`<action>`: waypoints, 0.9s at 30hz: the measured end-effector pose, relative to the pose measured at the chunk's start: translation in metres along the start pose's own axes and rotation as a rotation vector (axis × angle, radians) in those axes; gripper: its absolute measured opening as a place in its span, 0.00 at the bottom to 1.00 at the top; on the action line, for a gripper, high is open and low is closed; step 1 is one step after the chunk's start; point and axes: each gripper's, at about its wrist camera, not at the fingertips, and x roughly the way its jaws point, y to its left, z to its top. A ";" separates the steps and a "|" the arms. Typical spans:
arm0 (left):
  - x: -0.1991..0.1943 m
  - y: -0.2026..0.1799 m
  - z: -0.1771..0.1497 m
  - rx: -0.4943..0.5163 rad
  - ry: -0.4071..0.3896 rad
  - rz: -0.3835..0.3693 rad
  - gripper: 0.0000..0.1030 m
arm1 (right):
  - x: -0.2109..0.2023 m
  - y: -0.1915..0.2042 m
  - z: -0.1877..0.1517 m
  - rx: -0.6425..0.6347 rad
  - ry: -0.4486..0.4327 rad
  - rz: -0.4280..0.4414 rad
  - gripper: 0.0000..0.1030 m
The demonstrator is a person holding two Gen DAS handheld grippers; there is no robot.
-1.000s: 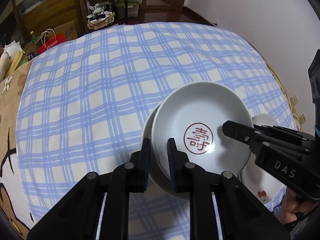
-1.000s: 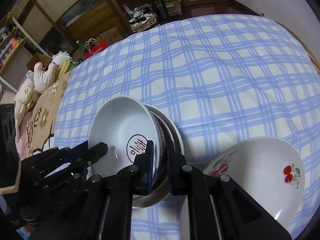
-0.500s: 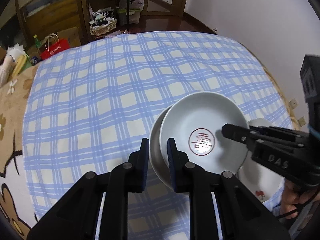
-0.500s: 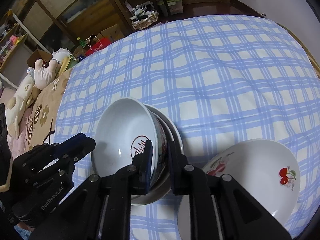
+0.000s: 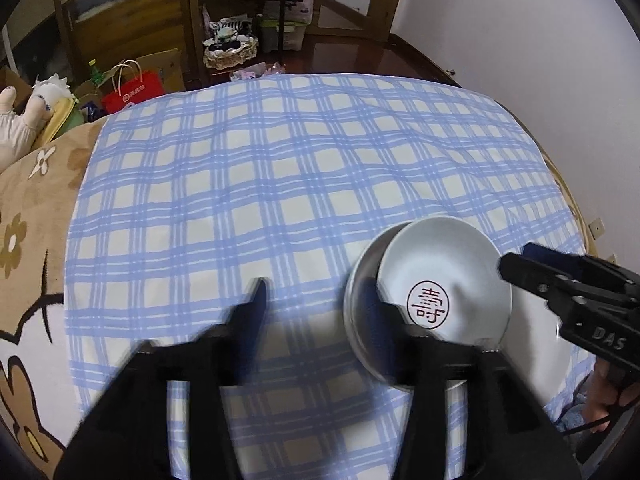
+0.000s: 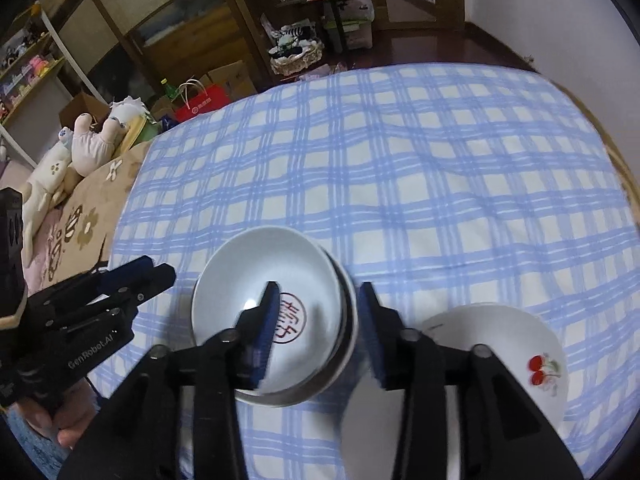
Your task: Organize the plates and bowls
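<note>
A white bowl with a red seal sits nested on top of other white dishes on the blue checked cloth. My left gripper hangs above the stack's left rim, its jaws opening and blurred, pressing on nothing. From the other side, my right gripper straddles the right rim of the same bowl, jaws also opening and clear of it. Each gripper shows in the other's view: the right gripper and the left gripper. A white bowl with cherries lies to the right.
A brown flowered blanket borders the cloth on the left, with stuffed toys beyond it. A red bag, boxes and shelves stand on the floor behind. A white wall runs along the right.
Both grippers were shut on the rim of the stack and have let go, their jaws now spread. Both have drawn up and back, so the stack looks smaller and lies still.
</note>
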 end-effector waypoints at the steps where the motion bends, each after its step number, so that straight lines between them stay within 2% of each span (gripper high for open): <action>1: -0.001 0.001 0.000 -0.004 -0.002 0.006 0.70 | -0.004 -0.002 0.001 0.000 -0.011 -0.008 0.59; 3: -0.003 0.001 0.000 0.008 -0.009 0.025 0.75 | -0.011 -0.006 0.003 0.008 -0.027 -0.014 0.71; 5: -0.002 0.000 0.001 0.028 -0.014 0.033 0.81 | -0.015 -0.010 0.004 0.010 -0.033 -0.018 0.89; 8: -0.001 0.003 0.003 0.026 -0.015 0.036 0.83 | -0.021 -0.015 0.005 -0.004 -0.067 -0.055 1.00; 12: 0.005 0.007 0.004 0.020 0.009 0.058 0.85 | -0.022 -0.023 0.004 0.005 -0.089 -0.076 1.00; 14: 0.008 0.010 0.004 0.014 0.035 0.043 0.85 | -0.020 -0.027 0.003 0.008 -0.091 -0.080 1.00; 18: 0.018 0.022 0.003 -0.056 0.107 -0.034 0.85 | -0.011 -0.034 0.002 0.007 -0.041 -0.159 1.00; 23: 0.023 0.028 0.001 -0.090 0.122 -0.033 0.85 | -0.001 -0.048 -0.002 0.043 0.008 -0.164 1.00; 27: 0.026 0.026 0.001 -0.069 0.125 -0.014 0.85 | 0.009 -0.056 -0.007 0.062 0.063 -0.177 1.00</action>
